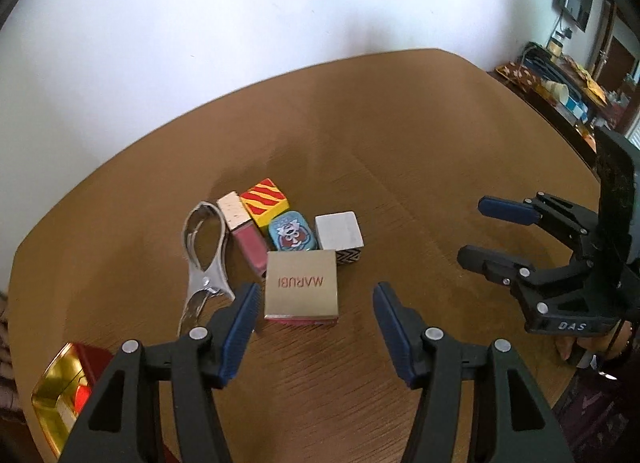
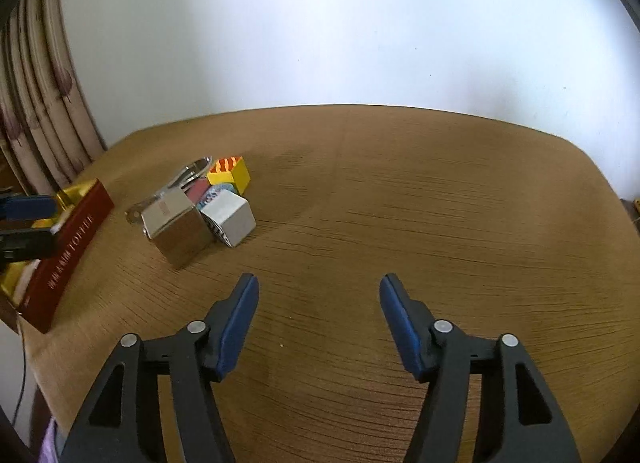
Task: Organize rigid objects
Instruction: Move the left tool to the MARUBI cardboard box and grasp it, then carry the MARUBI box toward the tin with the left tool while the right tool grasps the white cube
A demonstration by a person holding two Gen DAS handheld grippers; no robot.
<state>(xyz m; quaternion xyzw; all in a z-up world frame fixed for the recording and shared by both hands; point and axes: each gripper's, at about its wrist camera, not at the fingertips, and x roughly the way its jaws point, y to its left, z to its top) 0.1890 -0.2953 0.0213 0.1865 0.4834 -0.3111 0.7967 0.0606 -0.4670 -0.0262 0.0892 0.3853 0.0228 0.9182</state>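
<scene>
Only right wrist view shows curtains behind red box.

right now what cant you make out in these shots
- Red and gold tin: in the left wrist view the left tool's arm and the frame edge cut it off; its contents are unclear.
- Blue cartoon tin: nearly hidden behind the gold MARUBI box in the right wrist view.
- Shelf clutter: too small and far in the left wrist view.
</scene>
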